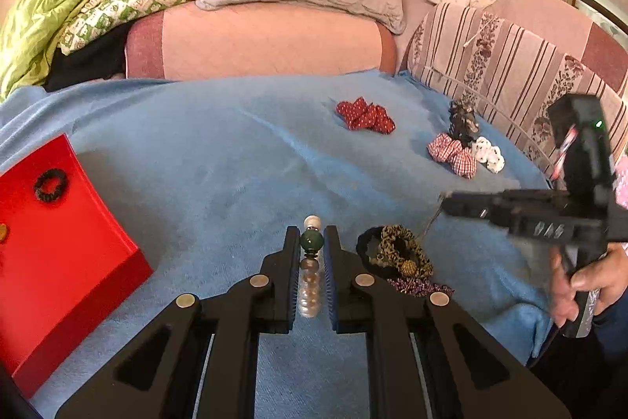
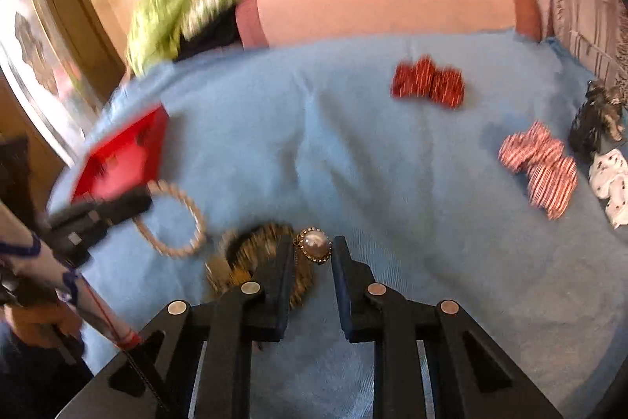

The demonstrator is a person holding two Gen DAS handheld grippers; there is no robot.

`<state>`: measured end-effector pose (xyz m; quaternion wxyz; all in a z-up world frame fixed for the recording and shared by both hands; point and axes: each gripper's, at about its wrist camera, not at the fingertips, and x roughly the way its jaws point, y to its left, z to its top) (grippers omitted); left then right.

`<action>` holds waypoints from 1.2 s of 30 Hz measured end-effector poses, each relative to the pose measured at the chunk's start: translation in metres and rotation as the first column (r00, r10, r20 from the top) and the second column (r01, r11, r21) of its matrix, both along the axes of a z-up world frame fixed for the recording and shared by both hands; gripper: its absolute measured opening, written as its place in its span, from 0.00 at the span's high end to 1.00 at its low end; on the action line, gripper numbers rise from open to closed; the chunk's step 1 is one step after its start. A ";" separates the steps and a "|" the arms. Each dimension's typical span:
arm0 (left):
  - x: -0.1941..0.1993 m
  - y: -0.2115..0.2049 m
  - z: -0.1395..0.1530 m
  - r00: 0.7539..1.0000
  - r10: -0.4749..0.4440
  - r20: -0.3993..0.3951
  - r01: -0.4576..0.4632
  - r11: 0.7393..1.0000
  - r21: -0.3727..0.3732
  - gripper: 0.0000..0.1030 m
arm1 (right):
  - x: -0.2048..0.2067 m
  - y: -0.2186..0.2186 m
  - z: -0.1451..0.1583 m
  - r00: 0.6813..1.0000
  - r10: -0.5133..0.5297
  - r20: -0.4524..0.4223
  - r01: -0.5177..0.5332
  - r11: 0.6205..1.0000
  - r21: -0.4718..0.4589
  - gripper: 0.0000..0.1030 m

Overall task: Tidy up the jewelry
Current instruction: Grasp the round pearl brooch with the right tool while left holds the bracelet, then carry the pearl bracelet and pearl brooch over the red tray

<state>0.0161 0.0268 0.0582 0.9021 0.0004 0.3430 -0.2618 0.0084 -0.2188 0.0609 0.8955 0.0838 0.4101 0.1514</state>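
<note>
Blue blanket [image 1: 219, 152] covers the bed in front of you, and the jewelry is scattered across it. Your left gripper [image 1: 312, 242] is nearly closed and clamps a beaded bracelet [image 1: 311, 273]: a green bead sits between the fingertips, clear and amber beads run back between the pads, and a white bead pokes out past the tips. From the right wrist view the same bracelet [image 2: 172, 218] shows as a pale ring hanging from that gripper [image 2: 129, 201] above the blanket [image 2: 314, 152].

Your right gripper [image 2: 313, 248] has its jaws narrow, with a pearl ring [image 2: 314, 246] between the fingertips; the frame is too blurred to tell whether the pads press on it. Just behind its left finger lies a leopard scrunchie [image 2: 251, 246], touching a dark one. In the left view that scrunchie [image 1: 404, 250] lies just right of your left gripper, with a purple piece at its near edge, and your right gripper [image 1: 447, 201] reaches in from the right, held by your hand [image 1: 588, 281].

To your left a red box [image 1: 66, 234] stands open with a black hair tie [image 1: 50, 184] lying in it. Further out lie a red dotted bow [image 1: 365, 116], a red checked bow [image 1: 451, 152], a white bow [image 1: 486, 154] and a dark figurine [image 1: 463, 118], the last three close together.
</note>
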 end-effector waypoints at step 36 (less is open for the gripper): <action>-0.010 0.064 0.037 0.976 0.171 0.138 -0.165 0.985 -0.051 0.89 | -0.015 0.078 0.035 0.978 0.130 0.161 -0.145 0.986 0.085 0.80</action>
